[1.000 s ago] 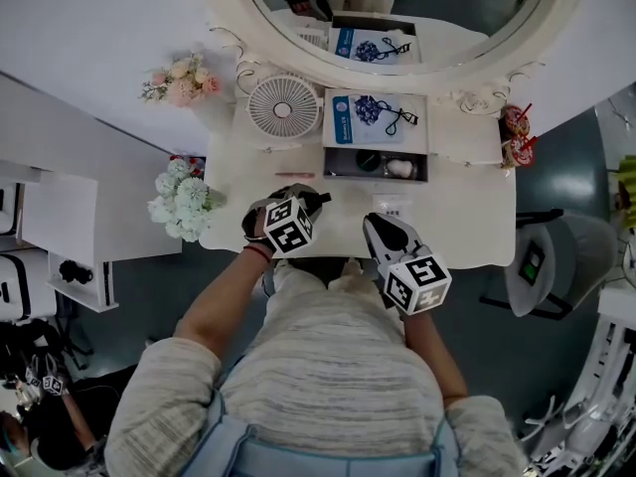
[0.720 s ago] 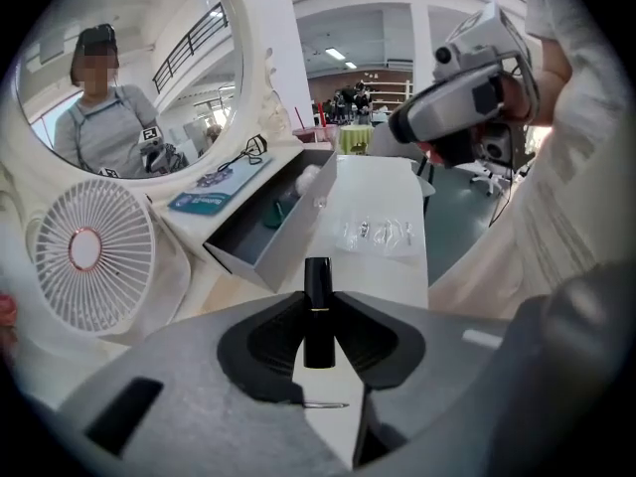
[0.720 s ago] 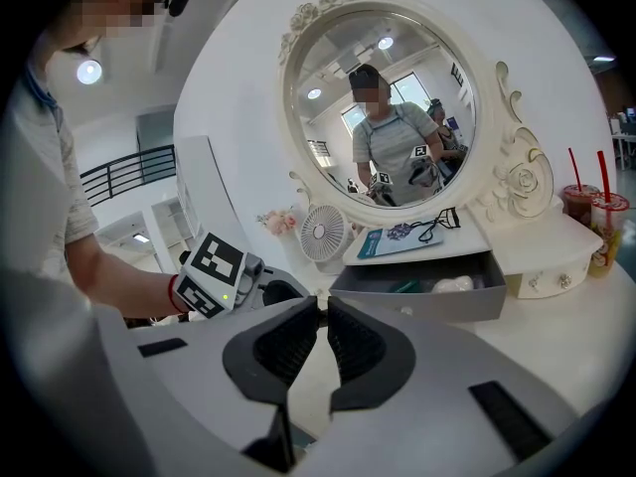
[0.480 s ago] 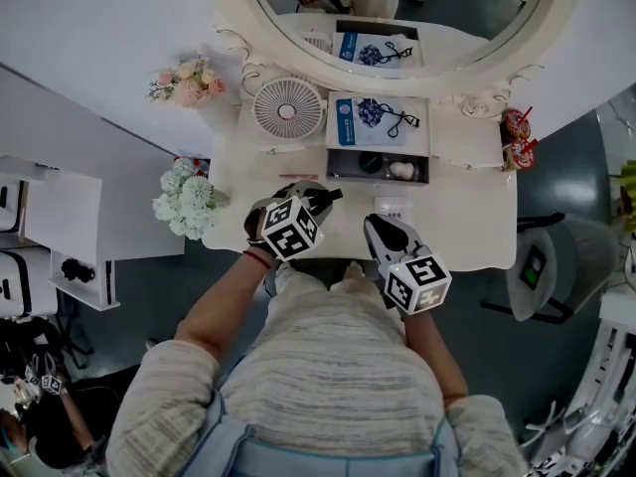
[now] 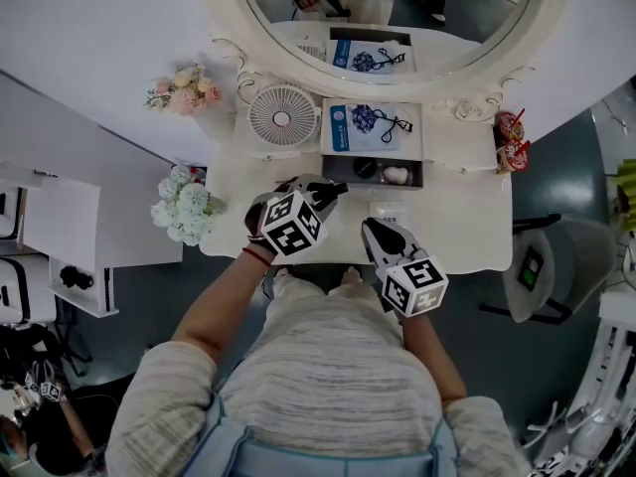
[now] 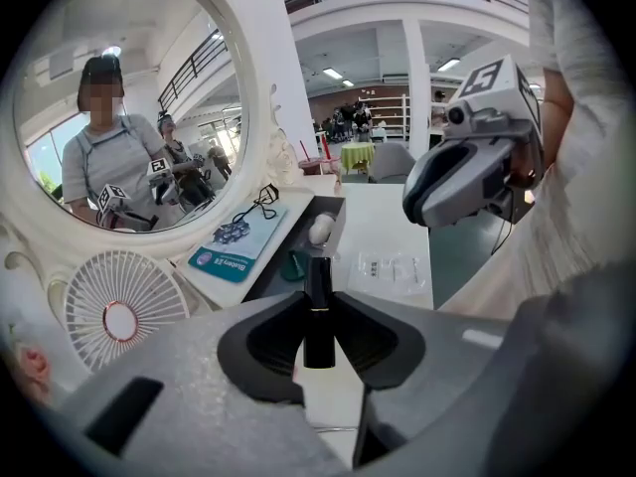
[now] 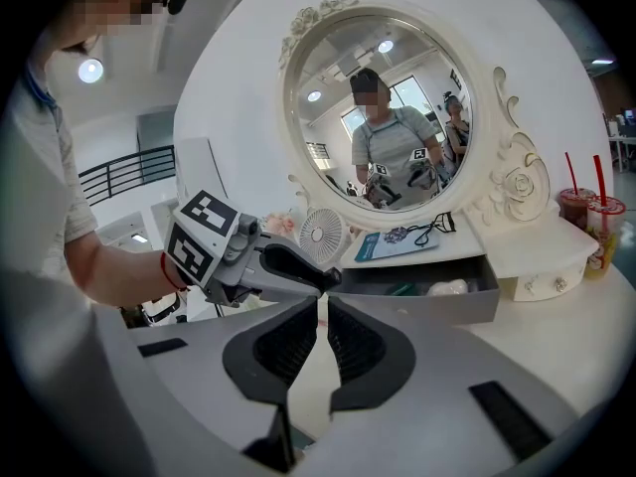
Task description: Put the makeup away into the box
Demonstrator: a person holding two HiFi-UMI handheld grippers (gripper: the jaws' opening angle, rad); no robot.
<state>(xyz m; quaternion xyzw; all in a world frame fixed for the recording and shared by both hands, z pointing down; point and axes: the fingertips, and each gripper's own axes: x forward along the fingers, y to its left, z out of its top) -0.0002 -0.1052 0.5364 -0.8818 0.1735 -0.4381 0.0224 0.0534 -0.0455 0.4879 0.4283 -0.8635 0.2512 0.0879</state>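
white dressing table under an oval mirror (ornate frame), dark floor.

The left gripper points forward and down, its 2 jaws pressed on a dark lipstick that stands upright between them, its tip past the jaw ends. The left forearm is bare, with a red band at the wrist. The right gripper is just right of it and slightly behind, its 2 jaws almost together with nothing between.

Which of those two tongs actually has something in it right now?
The left tongs: a black lipstick stands clamped in them. The right tongs are shut with nothing between them.
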